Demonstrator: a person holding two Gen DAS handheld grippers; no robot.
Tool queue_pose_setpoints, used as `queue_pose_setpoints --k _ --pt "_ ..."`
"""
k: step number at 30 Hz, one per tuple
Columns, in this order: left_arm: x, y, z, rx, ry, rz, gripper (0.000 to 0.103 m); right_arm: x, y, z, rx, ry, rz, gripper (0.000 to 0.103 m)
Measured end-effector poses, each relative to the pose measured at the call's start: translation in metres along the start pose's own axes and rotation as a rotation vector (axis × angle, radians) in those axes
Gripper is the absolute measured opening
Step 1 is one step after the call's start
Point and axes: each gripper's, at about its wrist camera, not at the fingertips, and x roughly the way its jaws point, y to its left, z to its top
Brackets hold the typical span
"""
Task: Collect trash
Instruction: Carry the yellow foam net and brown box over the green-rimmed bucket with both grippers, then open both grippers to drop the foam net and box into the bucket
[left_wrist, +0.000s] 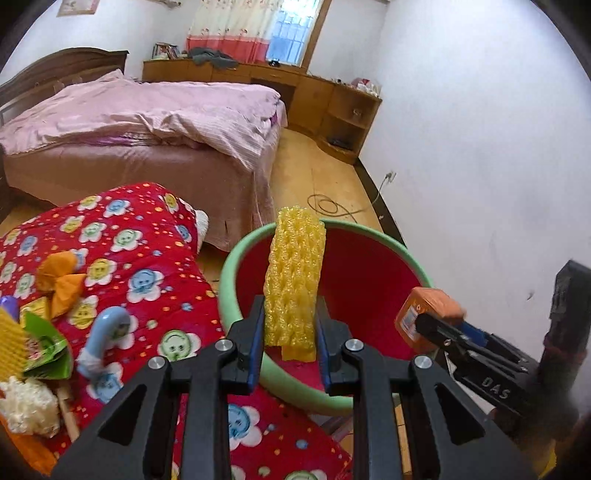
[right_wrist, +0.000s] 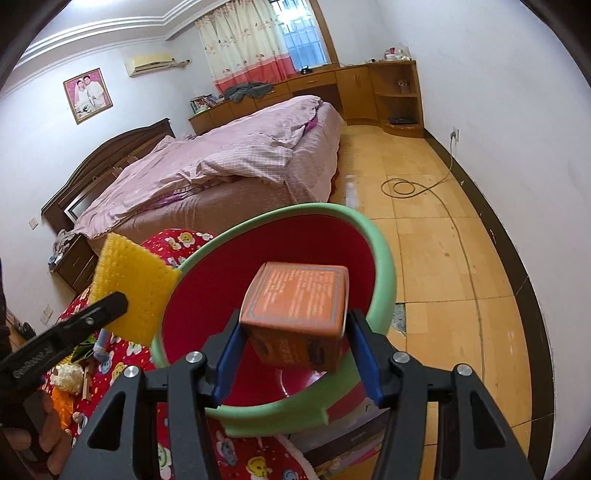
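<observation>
Bedroom, red basin (left_wrist: 369, 280) below: left gripper (left_wrist: 290, 332) clenching yellow foam net (left_wrist: 295, 277), right gripper (right_wrist: 291, 350) grasping orange box (right_wrist: 299, 302).

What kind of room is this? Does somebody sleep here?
It looks like a bedroom in a home, so probably yes. There is a big bed with a rumpled pink cover, a curtain over the window, and wooden cabinets along the far wall.
</observation>
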Motion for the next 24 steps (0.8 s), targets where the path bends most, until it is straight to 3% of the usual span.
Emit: queue_pose_setpoints --k 11,16,19,24 --pt "0.019 -0.001 -0.005 0.022 0.028 0.017 0.024 0.002 -0.001 0.001 -0.013 -0.011 -0.002 0.058" --pt "0.021 -0.003 -0.004 0.029 0.032 0.041 0.044 0.001 -0.003 0.002 0.001 -0.015 0.006 0.062" --pt "0.017 -0.002 -0.004 0.021 0.025 0.049 0.045 0.000 -0.007 0.003 0.024 -0.023 0.010 0.072" --pt "0.003 0.003 -0.004 -0.005 0.010 0.049 0.045 -0.009 -0.009 0.005 0.035 -0.049 0.018 0.072"
